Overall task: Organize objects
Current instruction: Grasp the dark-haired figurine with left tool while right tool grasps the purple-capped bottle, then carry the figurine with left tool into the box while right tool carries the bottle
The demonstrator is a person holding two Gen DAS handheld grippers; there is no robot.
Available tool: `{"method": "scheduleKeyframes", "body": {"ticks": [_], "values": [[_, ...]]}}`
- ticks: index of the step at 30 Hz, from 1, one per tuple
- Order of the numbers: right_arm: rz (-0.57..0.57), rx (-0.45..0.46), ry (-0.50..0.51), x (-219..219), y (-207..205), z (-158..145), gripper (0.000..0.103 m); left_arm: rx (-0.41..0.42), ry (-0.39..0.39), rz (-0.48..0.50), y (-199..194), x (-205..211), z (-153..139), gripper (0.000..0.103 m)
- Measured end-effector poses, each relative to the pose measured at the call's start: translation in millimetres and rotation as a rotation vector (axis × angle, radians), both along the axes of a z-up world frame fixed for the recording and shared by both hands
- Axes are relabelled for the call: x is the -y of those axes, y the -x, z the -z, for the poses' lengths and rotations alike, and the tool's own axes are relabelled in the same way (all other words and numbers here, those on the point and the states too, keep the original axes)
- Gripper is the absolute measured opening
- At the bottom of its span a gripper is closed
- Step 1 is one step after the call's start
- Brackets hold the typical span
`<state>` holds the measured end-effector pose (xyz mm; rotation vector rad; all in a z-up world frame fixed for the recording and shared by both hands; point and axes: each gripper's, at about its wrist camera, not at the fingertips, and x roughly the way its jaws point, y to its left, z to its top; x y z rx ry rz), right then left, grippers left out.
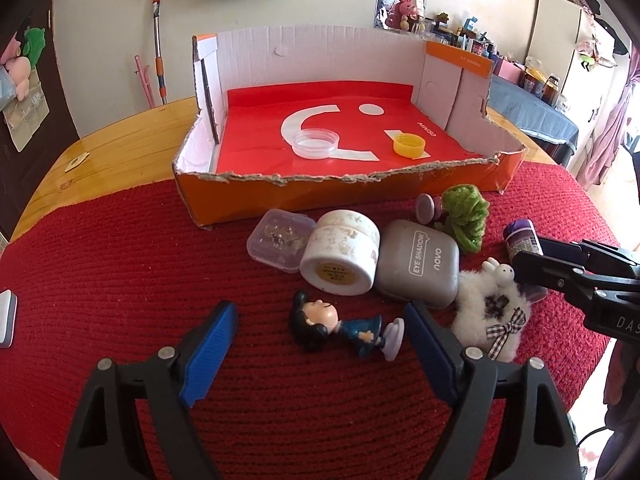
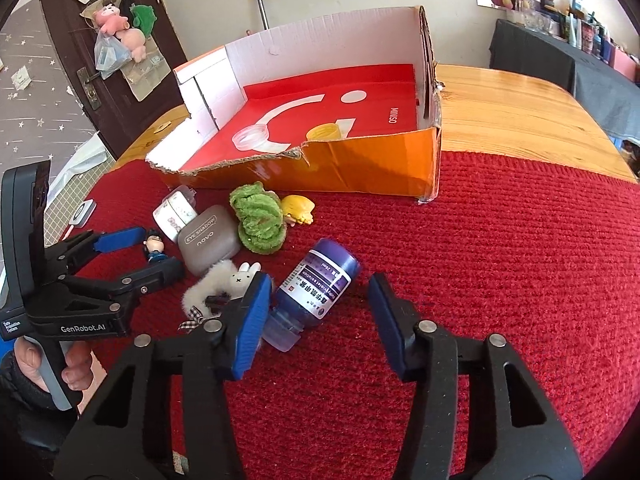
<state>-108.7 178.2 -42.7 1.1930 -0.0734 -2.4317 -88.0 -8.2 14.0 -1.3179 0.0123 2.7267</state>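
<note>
Right gripper: nearest in the right wrist view; jaws stand apart, with the purple bottle lying between them; the left blue pad touches the bottle's neck end, the right pad is clear of it, so nothing is clamped.
Purple bottle: lies on its side on the red mat, clear cap toward the camera, label up.
Left gripper: jaws wide apart around the figurine, neither blue pad pressing on it; nothing held.
Figurine: small dark-haired doll lying flat on the mat, head to the left, round base just beside the right pad.
Person's hand: grips the handle of the left gripper, at the left edge of the right wrist view.
Fluffy white clip: bears a small rabbit and a checked bow; lies between the figurine and the bottle, touching the eye shadow case.
Eye shadow case: grey, rounded, leaning against the white jar.
White jar: on its side, base toward the camera.
Clear small box: just left of the jar, touching it.
Green scrunchie: behind the case, near the box's front wall.
Red mat: covers the near part of the tabletop.
Cardboard box: orange outside, torn front rim, red sheet inside.
Clear lid: in the box, left of centre.
Yellow cap: in the box, to the right of the clear lid, apart from it.
</note>
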Motion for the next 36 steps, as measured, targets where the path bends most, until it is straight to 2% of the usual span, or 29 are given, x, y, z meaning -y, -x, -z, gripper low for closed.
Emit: {"method": "scheduleKeyframes", "body": {"ticks": [2,5,10,36], "values": [[-0.010,0.003,-0.008,3.3,1.2,1.1,0.036,-0.003,0.003,0.005,0.1,-1.3,-0.1,0.082],[-0.024,-0.008,-0.045,10.9,1.1,1.6,0.033,-0.006,0.005,0.013,-1.2,-2.5,-0.4,0.077],[-0.024,-0.015,-0.037,12.2,2.2,1.3,0.032,-0.012,-0.002,0.025,-2.9,-1.8,-3.1,0.055],[-0.050,-0.103,0.016,16.0,-10.3,-31.5,0.027,-0.058,-0.037,0.026,-11.8,3.9,-22.2,0.055]]}}
